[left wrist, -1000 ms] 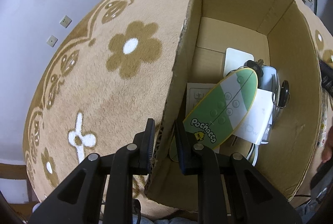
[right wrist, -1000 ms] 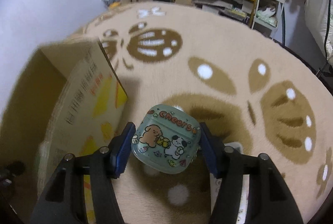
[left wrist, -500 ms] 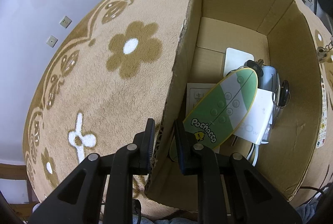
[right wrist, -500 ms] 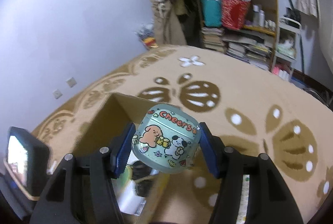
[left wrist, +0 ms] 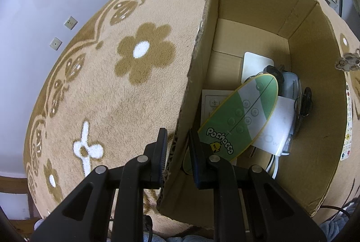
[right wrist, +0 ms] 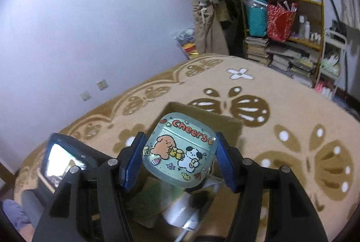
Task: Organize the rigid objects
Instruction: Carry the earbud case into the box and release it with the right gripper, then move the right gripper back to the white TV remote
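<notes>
In the left wrist view, the left gripper [left wrist: 176, 149] at the bottom centre has its jaws clamped on the near wall of the cardboard box [left wrist: 324, 120], one finger outside, one inside. The box sits on a tan flowered carpet [left wrist: 108, 89] and fills the right half of the frame; inside lie a green and white Pochacco fan [left wrist: 240, 116], a white charger [left wrist: 276, 129] and dark keys [left wrist: 306, 98]. In the right wrist view, the right gripper [right wrist: 178, 161] holds a mint earbud case [right wrist: 180, 149] marked "Cheers" at lower centre, jaws clamped on its sides, above the open box [right wrist: 229, 127]. Cluttered shelves [right wrist: 290, 35] stand at the upper right.
</notes>
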Tool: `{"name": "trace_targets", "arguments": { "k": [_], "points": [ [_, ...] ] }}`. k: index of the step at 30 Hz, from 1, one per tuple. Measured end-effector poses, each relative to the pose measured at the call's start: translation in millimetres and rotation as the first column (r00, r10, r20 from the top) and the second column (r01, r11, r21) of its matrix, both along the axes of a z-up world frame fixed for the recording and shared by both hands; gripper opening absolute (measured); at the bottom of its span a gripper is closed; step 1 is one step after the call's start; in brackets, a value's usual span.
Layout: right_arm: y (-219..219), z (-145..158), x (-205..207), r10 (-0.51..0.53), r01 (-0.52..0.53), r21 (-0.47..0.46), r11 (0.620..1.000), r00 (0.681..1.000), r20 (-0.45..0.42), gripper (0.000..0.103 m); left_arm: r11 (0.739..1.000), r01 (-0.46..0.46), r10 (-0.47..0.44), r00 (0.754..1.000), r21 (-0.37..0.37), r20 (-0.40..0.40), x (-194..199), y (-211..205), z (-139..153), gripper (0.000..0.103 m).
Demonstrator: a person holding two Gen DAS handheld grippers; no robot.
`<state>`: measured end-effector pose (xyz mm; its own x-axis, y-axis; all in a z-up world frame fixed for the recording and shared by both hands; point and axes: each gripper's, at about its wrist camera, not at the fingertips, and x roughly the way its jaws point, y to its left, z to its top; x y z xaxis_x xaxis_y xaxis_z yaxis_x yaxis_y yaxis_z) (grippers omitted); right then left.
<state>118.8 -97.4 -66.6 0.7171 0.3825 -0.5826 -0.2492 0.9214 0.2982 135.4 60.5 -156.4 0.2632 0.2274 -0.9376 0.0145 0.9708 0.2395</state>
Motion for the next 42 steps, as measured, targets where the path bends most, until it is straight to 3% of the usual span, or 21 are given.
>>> {"name": "trace_targets", "arguments": {
  "k": [7, 25, 31, 33, 35, 37, 42],
  "points": [
    [5.5, 8.4, -7.4, 0.009, -0.008, -0.017, 1.000, 0.999, 0.036, 0.065, 1.000, -0.009, 0.009, 1.000, -0.013, -0.001, 0.8, 2.0, 0.5, 0.017],
    [1.7, -54.6, 23.4, -0.029, 0.019, -0.064, 0.998, 0.987, -0.155, 0.065, 0.999, -0.018, 0.018, 1.000, -0.035, -0.004, 0.7, 2.0, 0.1, 0.016],
    [-2.8, -45.9, 18.0, -0.046, 0.037, -0.084, 0.996, 0.993, -0.110, 0.066, 0.999, -0.019, 0.019, 1.000, -0.031, -0.005, 1.1, 2.0, -0.4, 0.017],
    [-6.5, -44.1, 18.3, -0.072, 0.060, -0.106, 0.992, 0.991, -0.112, 0.067, 0.999, -0.019, 0.019, 1.000, -0.034, -0.006, 0.3, 2.4, 0.2, 0.017],
    [-12.3, -42.2, 18.1, -0.102, 0.088, -0.119, 0.989, 0.988, -0.118, 0.080, 0.999, -0.013, 0.013, 1.000, -0.038, -0.005, -0.1, 2.1, 0.8, 0.016],
    [-18.3, -39.9, 20.3, -0.122, 0.107, -0.126, 0.986, 0.985, -0.121, 0.087, 0.999, -0.008, 0.008, 1.000, -0.043, -0.003, -0.5, 2.7, 1.6, 0.015],
    [-40.8, -39.4, 20.6, -0.192, 0.167, -0.161, 0.973, 0.968, -0.159, 0.089, 0.998, -0.012, 0.012, 1.000, -0.056, -0.006, -0.9, 3.3, 1.3, 0.015]
  ]
}}
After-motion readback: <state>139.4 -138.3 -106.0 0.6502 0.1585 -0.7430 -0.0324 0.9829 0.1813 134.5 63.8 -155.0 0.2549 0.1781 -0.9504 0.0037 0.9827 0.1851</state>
